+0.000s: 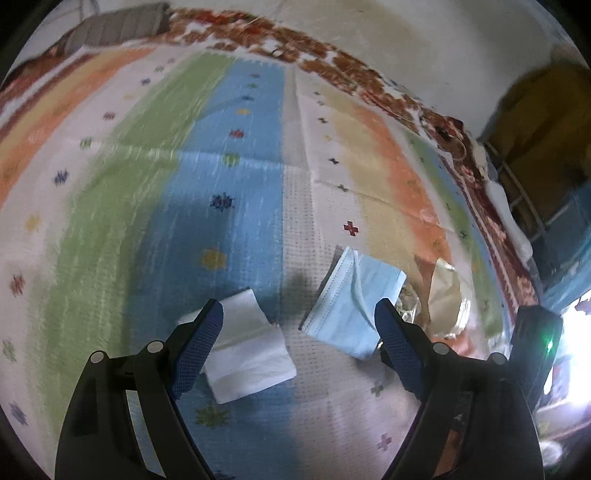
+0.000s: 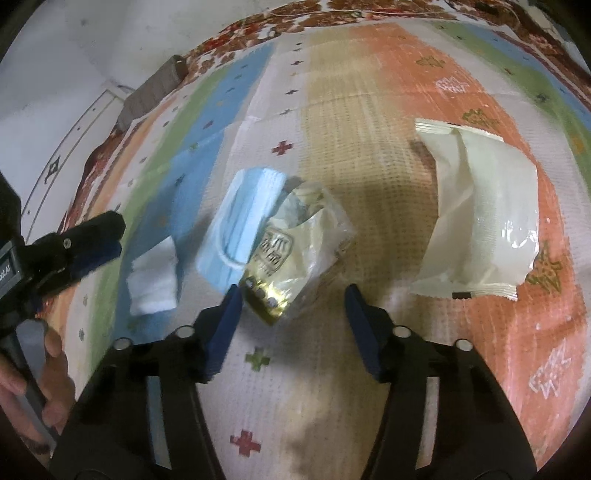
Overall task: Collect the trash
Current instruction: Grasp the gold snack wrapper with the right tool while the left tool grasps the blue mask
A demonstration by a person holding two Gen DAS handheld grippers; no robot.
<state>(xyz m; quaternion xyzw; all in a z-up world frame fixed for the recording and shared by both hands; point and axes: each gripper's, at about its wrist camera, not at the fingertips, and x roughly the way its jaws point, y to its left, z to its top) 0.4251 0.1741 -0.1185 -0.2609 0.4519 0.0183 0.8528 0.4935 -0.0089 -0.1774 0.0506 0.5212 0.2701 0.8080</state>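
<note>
Trash lies on a striped cloth [image 1: 229, 206]. In the left wrist view a white folded tissue [image 1: 251, 354] lies by the left finger and a blue face mask [image 1: 351, 306] by the right finger; my left gripper [image 1: 299, 314] is open above them, holding nothing. In the right wrist view a clear and gold wrapper [image 2: 291, 247] lies partly on the mask [image 2: 243, 218], just ahead of my open, empty right gripper [image 2: 293, 295]. A cream wrapper [image 2: 480, 218] lies to the right. The tissue [image 2: 155, 280] lies to the left, near the left gripper [image 2: 92, 240].
A grey cushion-like object [image 1: 118, 26] sits at the far edge of the cloth, also in the right wrist view [image 2: 155, 88]. A white wall [image 1: 424, 48] stands behind. Dark furniture [image 1: 546, 155] is at the right. A hand [image 2: 48, 373] holds the left gripper's handle.
</note>
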